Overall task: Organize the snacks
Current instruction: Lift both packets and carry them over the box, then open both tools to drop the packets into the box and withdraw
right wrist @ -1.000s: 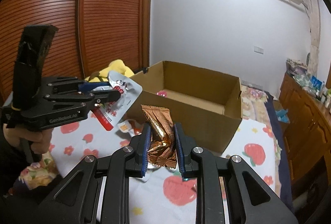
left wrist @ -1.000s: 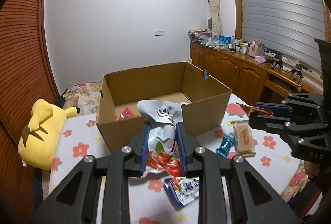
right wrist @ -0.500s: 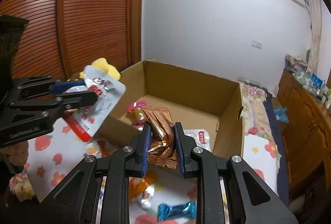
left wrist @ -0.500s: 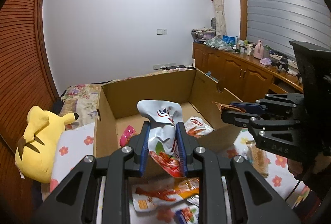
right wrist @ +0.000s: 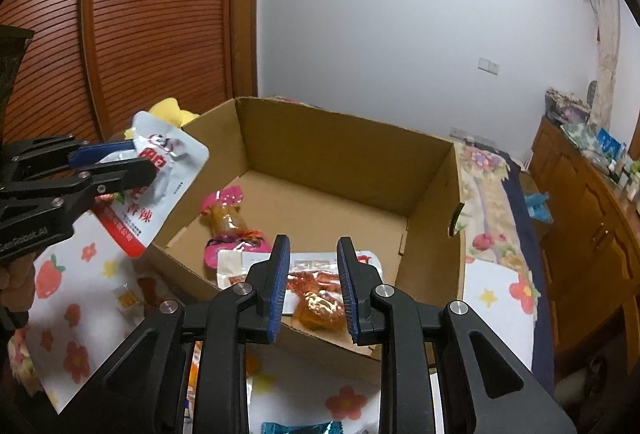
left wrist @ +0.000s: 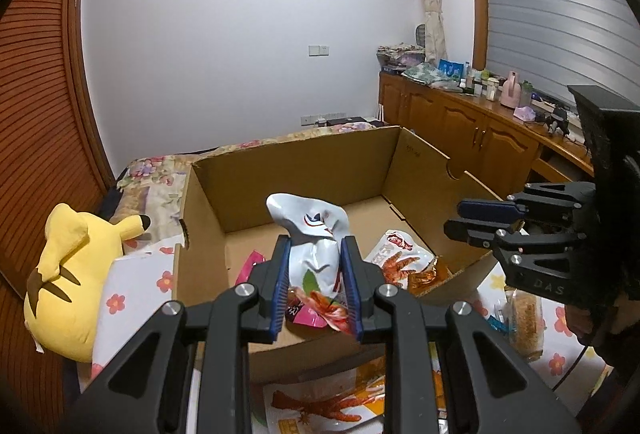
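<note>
Four or so packets already lay in the open brown cardboard box (right wrist: 344, 161) | my left gripper (left wrist: 316, 286) clamped the white-and-red foil pouch (left wrist: 312, 234) above it | my right gripper (right wrist: 312, 284) hung unclenched, empty, over the copper wrapper (right wrist: 320, 308) | more snacks remained outside the box.

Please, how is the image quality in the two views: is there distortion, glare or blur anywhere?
Left wrist view: strong fisheye bending, with the wardrobe door curved and dark corners; soft glare on the white pouch held in the left gripper. Right wrist view: the same bending and dark corners; the cardboard box is sharp, and the open right gripper shows no motion blur.
</note>
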